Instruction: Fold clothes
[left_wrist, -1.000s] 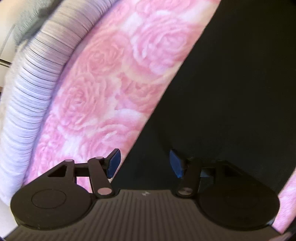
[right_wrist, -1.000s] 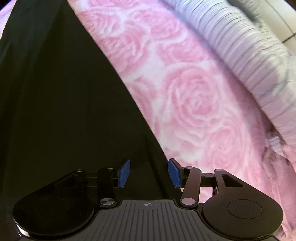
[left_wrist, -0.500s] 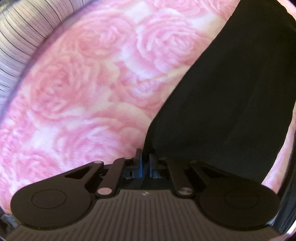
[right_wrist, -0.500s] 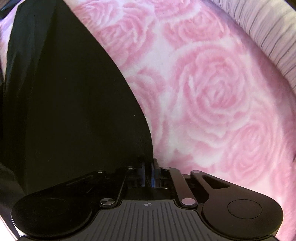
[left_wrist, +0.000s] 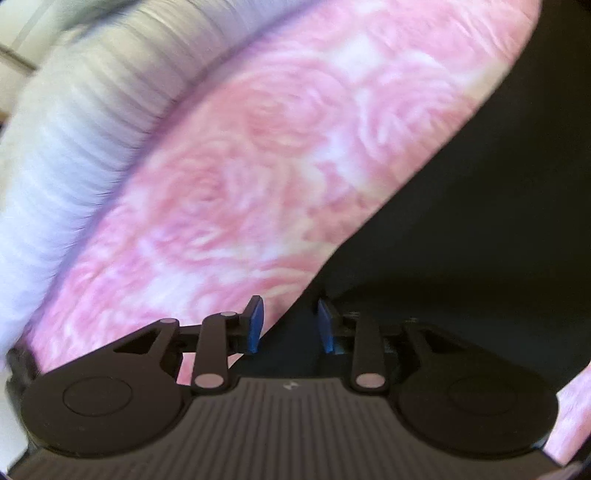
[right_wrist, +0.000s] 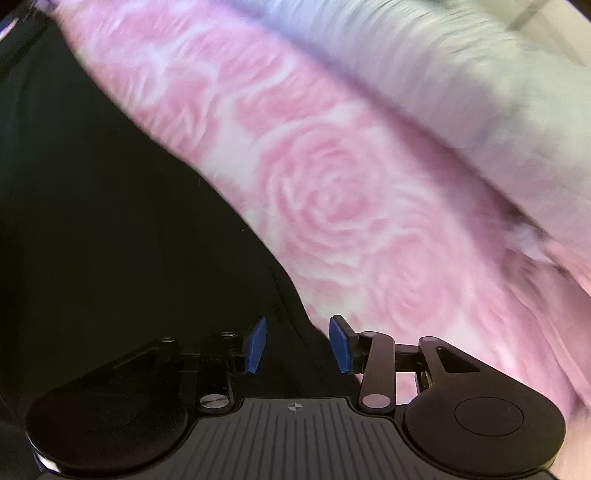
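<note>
A black garment (left_wrist: 480, 221) lies on a pink rose-print cover (left_wrist: 258, 184). It fills the right of the left wrist view and the left of the right wrist view (right_wrist: 92, 221). My left gripper (left_wrist: 290, 325) points steeply down over the garment's left edge. Its jaws are opening, and black cloth lies in the gap without the blue pads (left_wrist: 255, 325) pressing on it. My right gripper (right_wrist: 297, 345) hangs over the garment's right edge. Its jaws are opening too, with cloth between the pads (right_wrist: 340, 347) but not pinched. Both views are blurred by motion.
A white fabric with thin dark stripes (left_wrist: 74, 147) bunches along the far left edge of the rose-print cover. The same fabric (right_wrist: 461, 92) runs along the upper right in the right wrist view, and the cover (right_wrist: 351, 203) spreads beyond the garment.
Half a second ago both grippers were shut on the garment's edges; now both pairs of jaws stand apart. Both cameras have pulled back upward, bringing the striped fabric back into view.
</note>
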